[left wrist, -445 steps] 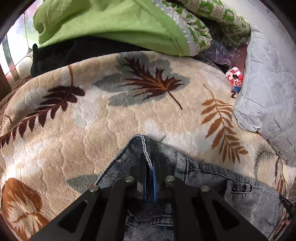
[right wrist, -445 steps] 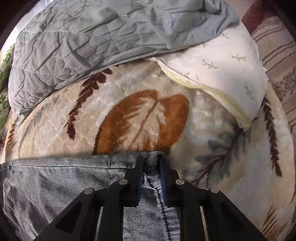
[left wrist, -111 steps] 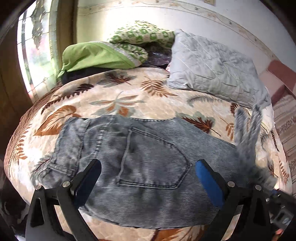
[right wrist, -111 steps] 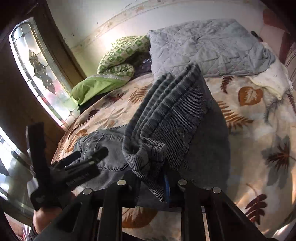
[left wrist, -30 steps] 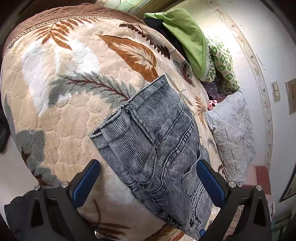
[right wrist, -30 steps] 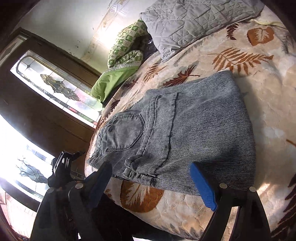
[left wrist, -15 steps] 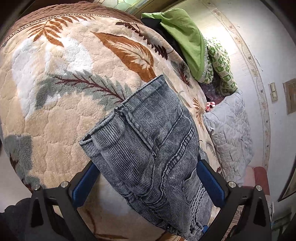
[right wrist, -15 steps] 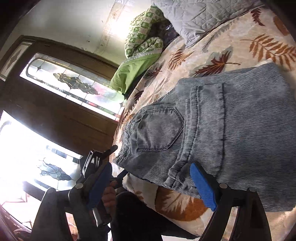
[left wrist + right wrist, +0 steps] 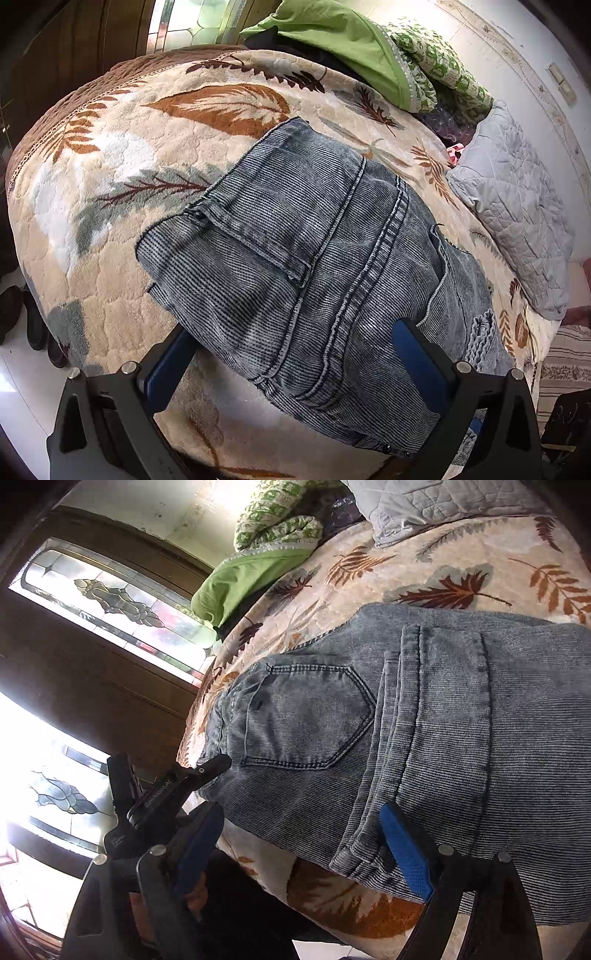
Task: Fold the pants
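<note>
Grey washed denim pants (image 9: 317,266) lie folded on the leaf-patterned blanket (image 9: 122,155), near its front edge. In the left wrist view my left gripper (image 9: 295,354) is open, its blue pads on either side of the folded pants' near edge. In the right wrist view the pants (image 9: 424,731) show a back pocket (image 9: 306,716) facing up. My right gripper (image 9: 303,845) is open, straddling the pants' front edge, one pad at the folded hem. The left gripper (image 9: 177,786) shows there too, at the pants' left end.
A grey quilted pillow (image 9: 517,221) lies on the far right of the bed. A green blanket (image 9: 340,40) and a green patterned pillow (image 9: 439,70) sit at the head. Stained-glass windows in a wooden wall (image 9: 122,602) stand on the left. Shoes (image 9: 33,321) are on the floor.
Both open grippers have moved in closer to the folded pants; the left now straddles the near edge and the right reaches the front hem. The pants lie still.
</note>
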The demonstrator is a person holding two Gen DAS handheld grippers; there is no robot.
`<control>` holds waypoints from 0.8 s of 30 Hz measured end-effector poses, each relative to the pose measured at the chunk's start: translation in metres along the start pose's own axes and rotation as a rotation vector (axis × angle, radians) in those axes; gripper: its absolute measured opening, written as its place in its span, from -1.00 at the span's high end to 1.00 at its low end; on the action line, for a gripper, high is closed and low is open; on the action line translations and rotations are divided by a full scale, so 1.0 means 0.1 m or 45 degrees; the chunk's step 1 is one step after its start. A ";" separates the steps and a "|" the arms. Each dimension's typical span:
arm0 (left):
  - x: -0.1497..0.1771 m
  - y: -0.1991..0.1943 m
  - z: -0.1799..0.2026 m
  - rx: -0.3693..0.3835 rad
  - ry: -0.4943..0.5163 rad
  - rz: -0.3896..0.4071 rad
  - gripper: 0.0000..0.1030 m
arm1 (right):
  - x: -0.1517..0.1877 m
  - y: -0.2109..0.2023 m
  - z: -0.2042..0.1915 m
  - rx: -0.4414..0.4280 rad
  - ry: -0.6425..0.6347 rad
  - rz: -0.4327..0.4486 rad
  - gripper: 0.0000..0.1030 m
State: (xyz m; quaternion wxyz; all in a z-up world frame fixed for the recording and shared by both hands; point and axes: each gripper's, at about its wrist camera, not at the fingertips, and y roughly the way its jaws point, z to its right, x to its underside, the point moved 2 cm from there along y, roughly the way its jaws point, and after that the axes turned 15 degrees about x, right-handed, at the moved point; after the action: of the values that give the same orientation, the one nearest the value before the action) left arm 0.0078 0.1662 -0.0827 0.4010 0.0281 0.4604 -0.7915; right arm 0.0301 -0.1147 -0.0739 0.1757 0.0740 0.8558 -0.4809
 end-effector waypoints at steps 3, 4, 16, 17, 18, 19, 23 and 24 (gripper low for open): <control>0.00 0.01 0.00 -0.014 0.012 -0.003 -1.00 | 0.03 0.12 0.06 0.044 0.004 -0.038 -0.72; 0.00 0.01 0.00 -0.016 0.013 -0.005 -1.00 | 0.02 0.10 0.06 0.037 0.021 -0.043 -0.72; -0.01 0.09 0.04 -0.046 0.049 -0.014 -1.00 | 0.00 0.14 -0.02 -0.010 0.019 -0.052 -0.73; -0.01 0.09 0.05 -0.047 0.051 -0.015 -1.00 | 0.00 0.11 -0.01 -0.005 0.038 -0.048 -0.72; -0.01 0.08 0.05 -0.045 0.050 -0.012 -1.00 | 0.00 0.06 -0.02 -0.001 0.042 -0.032 -0.73; -0.01 0.09 0.04 -0.042 0.048 -0.012 -1.00 | 0.00 0.01 -0.05 -0.008 0.026 -0.011 -0.73; -0.03 0.06 0.01 -0.029 0.026 -0.013 -1.00 | 0.06 -0.02 -0.01 -0.029 0.026 -0.005 -0.73; -0.04 0.05 0.00 -0.015 0.008 -0.008 -1.00 | 0.08 0.06 0.05 0.004 0.037 -0.038 -0.73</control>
State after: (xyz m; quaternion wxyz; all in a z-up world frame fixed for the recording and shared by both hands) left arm 0.0138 0.1671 -0.0847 0.3973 0.0268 0.4663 -0.7899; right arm 0.0259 -0.1157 -0.0838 0.1559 0.0686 0.8586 -0.4836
